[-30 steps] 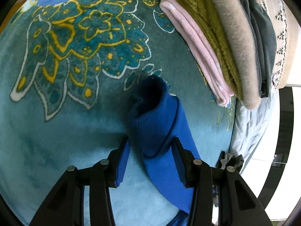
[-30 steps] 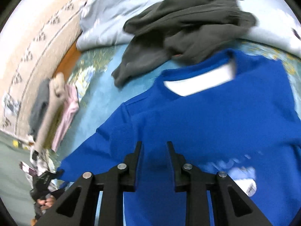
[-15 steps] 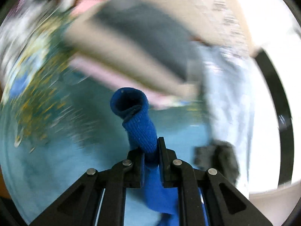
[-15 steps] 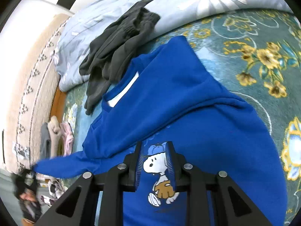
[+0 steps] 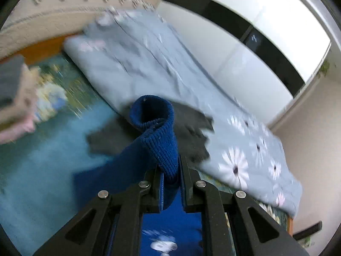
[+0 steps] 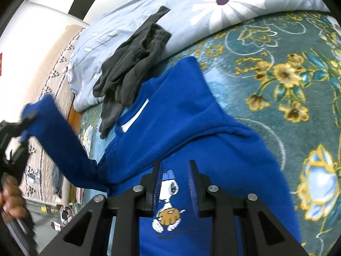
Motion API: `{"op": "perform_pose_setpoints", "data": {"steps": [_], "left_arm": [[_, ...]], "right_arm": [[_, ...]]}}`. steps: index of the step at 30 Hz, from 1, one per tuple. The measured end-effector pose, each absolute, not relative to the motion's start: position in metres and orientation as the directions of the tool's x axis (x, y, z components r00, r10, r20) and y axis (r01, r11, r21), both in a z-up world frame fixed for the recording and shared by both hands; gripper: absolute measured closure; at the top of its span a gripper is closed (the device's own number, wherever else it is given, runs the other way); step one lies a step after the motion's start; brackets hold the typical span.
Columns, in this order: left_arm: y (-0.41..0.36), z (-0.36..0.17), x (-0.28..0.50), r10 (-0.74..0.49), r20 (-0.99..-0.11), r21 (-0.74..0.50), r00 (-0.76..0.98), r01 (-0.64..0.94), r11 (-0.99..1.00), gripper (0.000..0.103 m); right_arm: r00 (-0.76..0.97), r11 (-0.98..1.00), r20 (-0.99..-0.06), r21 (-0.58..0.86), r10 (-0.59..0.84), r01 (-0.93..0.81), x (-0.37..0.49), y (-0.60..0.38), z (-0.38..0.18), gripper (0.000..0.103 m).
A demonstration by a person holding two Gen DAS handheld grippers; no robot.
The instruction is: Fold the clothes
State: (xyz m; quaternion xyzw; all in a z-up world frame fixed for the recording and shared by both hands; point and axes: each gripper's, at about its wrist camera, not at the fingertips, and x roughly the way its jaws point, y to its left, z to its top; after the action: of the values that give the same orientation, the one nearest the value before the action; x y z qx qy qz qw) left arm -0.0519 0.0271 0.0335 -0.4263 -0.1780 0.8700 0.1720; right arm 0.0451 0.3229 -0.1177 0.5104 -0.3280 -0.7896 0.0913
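Observation:
A blue sweatshirt [image 6: 191, 128] with a cartoon dog print lies front up on the teal floral blanket [image 6: 287, 68]; its far sleeve is folded across the chest. My left gripper [image 5: 170, 170] is shut on the ribbed cuff [image 5: 155, 119] of the other sleeve and holds it lifted above the bed; that gripper and raised sleeve [image 6: 55, 136] also show at the left of the right wrist view. My right gripper [image 6: 174, 181] hovers over the print with its jaws apart and nothing between them.
A crumpled dark grey garment [image 6: 132, 64] lies beside the sweatshirt's collar, partly on a pale blue daisy-print duvet [image 6: 213, 10]. A stack of folded clothes [image 5: 12, 93] sits at the far left. A headboard [image 5: 64, 6] and wardrobe [image 5: 255, 32] stand behind.
My left gripper closed on the sleeve cuff, lifted it off the blanket and swung it toward the sweatshirt's body. My right gripper moved back over the print.

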Motion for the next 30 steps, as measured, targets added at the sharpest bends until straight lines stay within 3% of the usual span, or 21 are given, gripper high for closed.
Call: {"op": "perform_pose_setpoints", "data": {"steps": [7, 16, 22, 30], "left_arm": [[0.124, -0.042, -0.022, 0.387, -0.826, -0.331, -0.41, -0.202, -0.921, 0.091], [0.168, -0.104, 0.002, 0.317, -0.917, -0.255, -0.241, -0.254, -0.933, 0.088], [0.167, -0.109, 0.009, 0.362, -0.91, -0.307, -0.204, -0.257, -0.916, 0.051], [0.099, -0.064, 0.025, 0.504, -0.828, -0.443, -0.248, -0.264, -0.857, 0.044]], "right_arm": [[-0.494, -0.759, -0.761, 0.593, -0.419, -0.269, 0.058, 0.371, -0.127, 0.076], [-0.486, -0.736, -0.776, 0.589, -0.402, -0.333, 0.062, 0.396, -0.141, 0.076], [-0.491, -0.732, -0.769, 0.599, -0.41, -0.326, 0.057, 0.392, -0.14, 0.076], [-0.503, -0.702, -0.727, 0.651, -0.468, -0.288, 0.046, 0.382, -0.136, 0.076]]}}
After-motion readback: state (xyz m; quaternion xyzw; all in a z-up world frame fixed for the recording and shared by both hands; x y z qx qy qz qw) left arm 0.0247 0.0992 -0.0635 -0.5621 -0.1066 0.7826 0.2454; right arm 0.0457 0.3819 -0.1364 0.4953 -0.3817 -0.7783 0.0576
